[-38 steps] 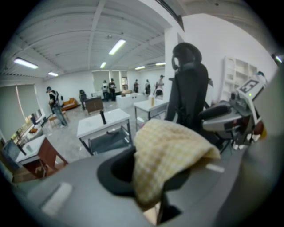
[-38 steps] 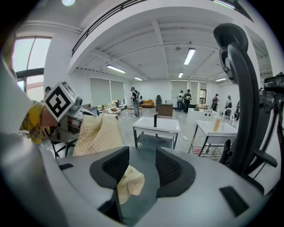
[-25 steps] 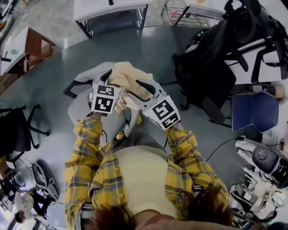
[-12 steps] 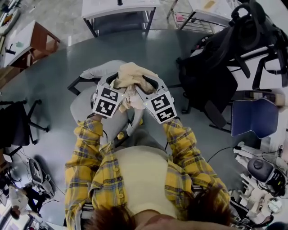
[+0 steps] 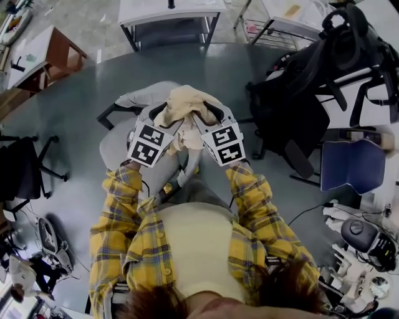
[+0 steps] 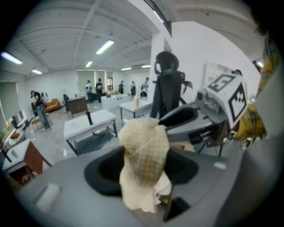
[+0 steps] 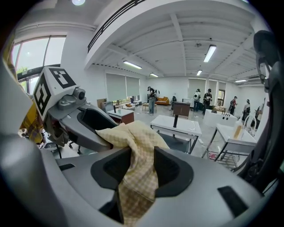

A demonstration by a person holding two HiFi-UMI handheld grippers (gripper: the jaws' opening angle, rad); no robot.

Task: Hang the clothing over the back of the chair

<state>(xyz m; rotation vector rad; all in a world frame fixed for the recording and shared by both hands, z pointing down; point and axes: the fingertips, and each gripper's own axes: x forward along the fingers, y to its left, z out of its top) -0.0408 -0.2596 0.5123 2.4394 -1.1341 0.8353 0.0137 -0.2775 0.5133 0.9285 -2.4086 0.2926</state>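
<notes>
Floor (image 5: 75, 106): plain grey, with furniture all round.
White table (image 5: 168, 7): at the top edge of the head view, a dark upright object (image 7: 175, 120) standing on it.
Wooden desk (image 5: 53, 53): brown, upper left, well apart from the white table.
Black office chair (image 5: 299, 99): to the right, high-backed with a headrest.
Blue seat (image 5: 352, 163): just beside the black office chair, near the right edge.
Black swivel chair (image 5: 19, 177): at the left edge.
Wire rack (image 5: 265, 28): top right.
People (image 7: 151, 99): standing far back in the hall.
Orange sofa (image 7: 163, 100): against the far wall.
Strip lights (image 7: 210, 52): lit on the ribbed ceiling.
</notes>
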